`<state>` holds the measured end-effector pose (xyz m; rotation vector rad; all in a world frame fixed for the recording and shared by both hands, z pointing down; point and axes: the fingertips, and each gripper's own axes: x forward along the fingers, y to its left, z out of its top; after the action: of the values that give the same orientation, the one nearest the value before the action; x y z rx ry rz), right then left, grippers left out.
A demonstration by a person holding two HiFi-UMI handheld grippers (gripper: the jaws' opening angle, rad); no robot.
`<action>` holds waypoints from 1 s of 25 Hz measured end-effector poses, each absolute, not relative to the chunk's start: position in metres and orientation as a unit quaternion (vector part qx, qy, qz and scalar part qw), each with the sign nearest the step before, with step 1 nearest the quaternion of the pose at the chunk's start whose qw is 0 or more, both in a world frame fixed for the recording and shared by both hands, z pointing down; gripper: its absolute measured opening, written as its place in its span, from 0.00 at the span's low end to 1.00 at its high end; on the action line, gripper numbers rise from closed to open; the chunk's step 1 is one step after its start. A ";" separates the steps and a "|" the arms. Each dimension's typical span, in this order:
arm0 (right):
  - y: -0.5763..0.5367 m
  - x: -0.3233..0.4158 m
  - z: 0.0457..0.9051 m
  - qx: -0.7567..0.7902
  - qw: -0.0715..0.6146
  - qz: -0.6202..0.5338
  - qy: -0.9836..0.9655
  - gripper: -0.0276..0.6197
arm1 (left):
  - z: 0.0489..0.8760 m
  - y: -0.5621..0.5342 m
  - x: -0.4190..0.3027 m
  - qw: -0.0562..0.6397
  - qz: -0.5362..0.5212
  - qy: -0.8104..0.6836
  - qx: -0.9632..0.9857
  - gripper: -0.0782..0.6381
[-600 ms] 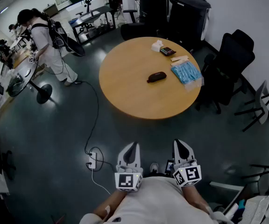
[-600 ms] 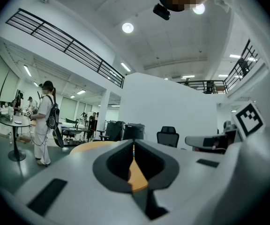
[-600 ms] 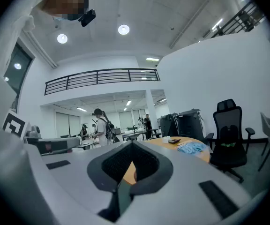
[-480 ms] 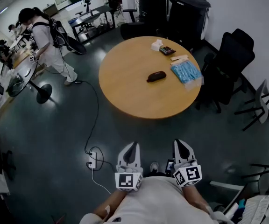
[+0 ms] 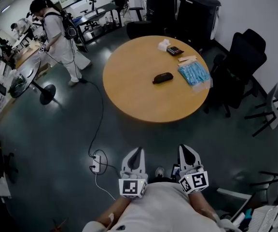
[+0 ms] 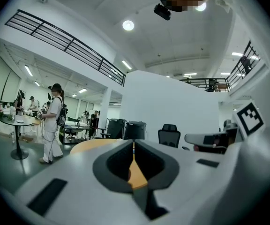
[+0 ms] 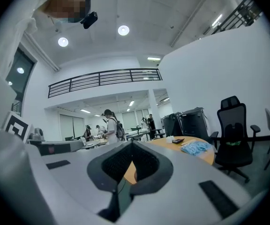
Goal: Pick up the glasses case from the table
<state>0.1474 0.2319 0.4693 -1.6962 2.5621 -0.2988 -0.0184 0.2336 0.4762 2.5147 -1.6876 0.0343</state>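
Note:
The glasses case point(image 5: 162, 78), dark and oblong, lies near the middle of the round wooden table point(image 5: 134, 91) in the head view. Both grippers hang low, close to the person's body and well short of the table. My left gripper point(image 5: 138, 150) is shut with nothing in it, and its jaws meet in a thin line in the left gripper view point(image 6: 134, 145). My right gripper point(image 5: 183, 147) is likewise shut and empty point(image 7: 131, 143). The table's edge point(image 7: 205, 154) shows far ahead in the right gripper view. The case does not show in either gripper view.
On the table lie a blue packet point(image 5: 193, 74), a calculator point(image 5: 175, 51) and a white box point(image 5: 164, 45). A black office chair point(image 5: 240, 66) stands at its right. A power strip point(image 5: 96, 164) and cable lie on the floor ahead. A person point(image 5: 59, 33) stands far left.
The person at the far left has stepped to the right. Both grippers hold the same place and stay shut.

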 end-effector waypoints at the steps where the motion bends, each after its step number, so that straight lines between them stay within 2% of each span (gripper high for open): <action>1: 0.230 0.147 0.468 -0.545 0.030 -0.096 0.833 0.07 | 0.477 0.232 -0.018 0.059 0.012 -0.560 0.827 0.13; 9: 0.211 0.164 0.484 -0.530 0.028 -0.119 0.839 0.07 | 0.489 0.220 -0.011 0.097 0.016 -0.581 0.808 0.13; 16: 0.161 0.176 0.501 -0.529 0.018 -0.138 0.837 0.07 | 0.493 0.190 -0.017 0.099 0.034 -0.598 0.795 0.13; 25: 0.036 0.183 0.519 -0.562 -0.022 -0.102 0.821 0.07 | 0.505 0.055 -0.035 0.106 0.011 -0.577 0.810 0.13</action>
<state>0.1834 0.0364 0.5189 -1.7912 2.6152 -0.3260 -0.0345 0.0546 0.5051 2.3857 -1.7000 0.0313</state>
